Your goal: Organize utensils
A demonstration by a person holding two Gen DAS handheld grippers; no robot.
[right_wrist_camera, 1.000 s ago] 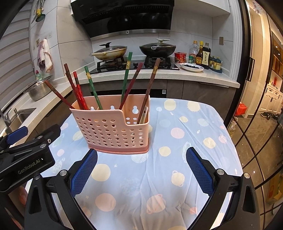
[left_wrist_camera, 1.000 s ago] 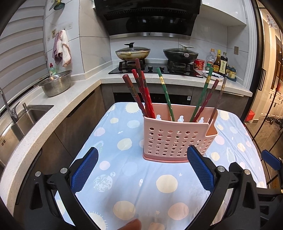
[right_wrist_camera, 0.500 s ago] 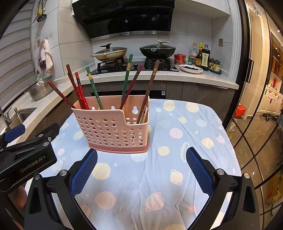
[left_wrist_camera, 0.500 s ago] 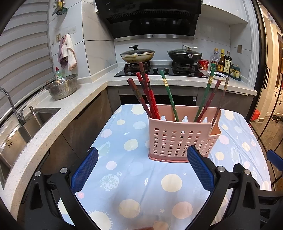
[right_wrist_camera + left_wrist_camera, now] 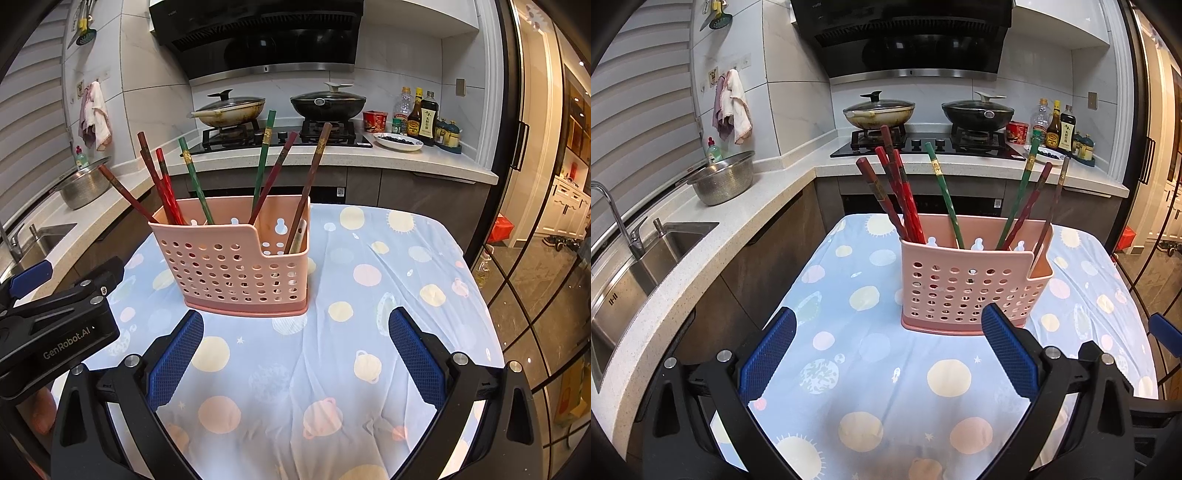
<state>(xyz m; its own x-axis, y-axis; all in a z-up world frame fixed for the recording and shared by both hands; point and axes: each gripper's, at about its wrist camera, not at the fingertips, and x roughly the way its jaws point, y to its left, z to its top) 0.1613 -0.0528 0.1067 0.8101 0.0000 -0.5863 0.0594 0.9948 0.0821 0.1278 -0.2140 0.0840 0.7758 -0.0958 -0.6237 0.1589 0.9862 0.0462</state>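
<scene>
A pink perforated utensil holder stands upright on a table with a blue dotted cloth. Several chopsticks lean out of it: red ones at its left end, green ones in the middle, a brown one at its right end. My left gripper is open and empty, a little back from the holder's front. My right gripper is open too, nothing between its fingers, also short of the holder. The left gripper's body shows at the right wrist view's left edge.
A counter with a sink and a steel colander runs along the left. Behind the table is a stove with two lidded pans, sauce bottles and a plate. Glass doors stand right.
Both grippers have drawn back and risen a little from the holder, which now looks smaller and lower in both views. Both stayed open and the holder and chopsticks have not moved.
</scene>
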